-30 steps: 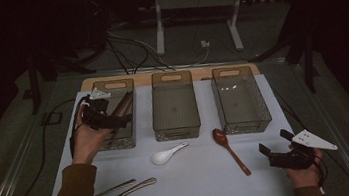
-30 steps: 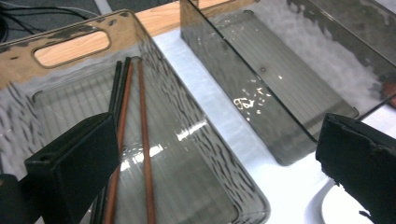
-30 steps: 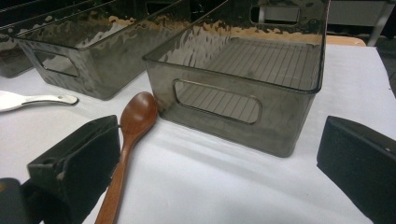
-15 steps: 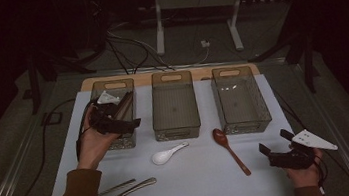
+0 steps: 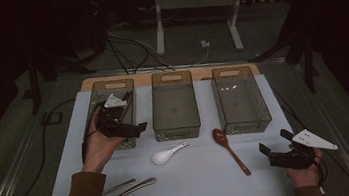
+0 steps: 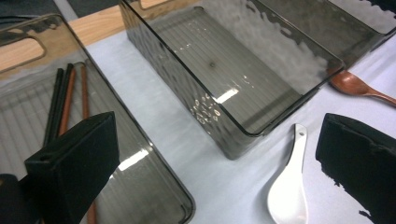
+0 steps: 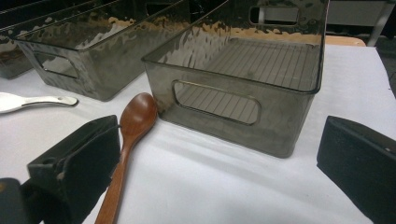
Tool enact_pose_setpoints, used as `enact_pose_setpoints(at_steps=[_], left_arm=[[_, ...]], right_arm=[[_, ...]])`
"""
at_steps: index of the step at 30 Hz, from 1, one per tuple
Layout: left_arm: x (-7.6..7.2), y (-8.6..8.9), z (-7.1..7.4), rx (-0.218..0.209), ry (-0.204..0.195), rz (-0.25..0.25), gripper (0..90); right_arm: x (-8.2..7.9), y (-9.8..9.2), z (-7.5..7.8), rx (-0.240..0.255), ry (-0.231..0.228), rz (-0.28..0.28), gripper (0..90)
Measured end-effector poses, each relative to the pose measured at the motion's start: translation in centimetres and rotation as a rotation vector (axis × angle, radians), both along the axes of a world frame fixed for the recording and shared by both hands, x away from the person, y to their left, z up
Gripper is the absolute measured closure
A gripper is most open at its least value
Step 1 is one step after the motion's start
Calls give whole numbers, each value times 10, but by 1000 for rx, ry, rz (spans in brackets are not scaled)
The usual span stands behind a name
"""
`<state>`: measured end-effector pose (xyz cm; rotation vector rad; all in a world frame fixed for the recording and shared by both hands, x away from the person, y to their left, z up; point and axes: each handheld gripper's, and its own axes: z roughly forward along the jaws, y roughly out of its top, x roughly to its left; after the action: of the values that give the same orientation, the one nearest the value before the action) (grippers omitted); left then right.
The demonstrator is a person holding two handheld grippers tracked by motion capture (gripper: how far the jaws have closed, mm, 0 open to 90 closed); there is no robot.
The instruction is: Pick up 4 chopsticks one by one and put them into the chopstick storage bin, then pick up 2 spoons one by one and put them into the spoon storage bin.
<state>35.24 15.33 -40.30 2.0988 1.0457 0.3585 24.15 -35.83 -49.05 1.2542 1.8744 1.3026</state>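
My left gripper (image 5: 133, 129) hangs open over the near end of the left smoked-plastic bin (image 5: 93, 103), jaws wide with nothing between them. Inside that bin lie dark and reddish chopsticks (image 6: 65, 100). A white ceramic spoon (image 5: 168, 153) rests on the white mat in front of the middle bin (image 5: 176, 127); it is also seen as the white spoon (image 6: 289, 186) beside the middle bin (image 6: 243, 88). A brown wooden spoon (image 5: 231, 150) lies before the right bin (image 5: 259, 105). My right gripper (image 5: 275, 149) is open low at the near right, the wooden spoon (image 7: 128, 140) beside its left jaw.
Two metal utensils (image 5: 123, 190) lie near the mat's front left edge by the person's sleeve. The right bin (image 7: 243, 70) stands close ahead of the right gripper. Cables and a stand's legs (image 5: 194, 30) lie on the floor beyond the table.
The left hand and gripper have shifted right and toward the near end of the left bin, jaws now pointing toward the middle bin. The right gripper has stayed put.
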Motion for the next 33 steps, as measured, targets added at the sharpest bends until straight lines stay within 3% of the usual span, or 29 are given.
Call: enact_pose_setpoints(at_steps=[16,33], left_arm=[[-3,-15,-6,-8,-10,-25,7],[-5,-35,-17,-8,8,-67,7]], right_arm=[[0,0,0,0,-1,-4,0],[0,-1,0,3,-1,-6,0]])
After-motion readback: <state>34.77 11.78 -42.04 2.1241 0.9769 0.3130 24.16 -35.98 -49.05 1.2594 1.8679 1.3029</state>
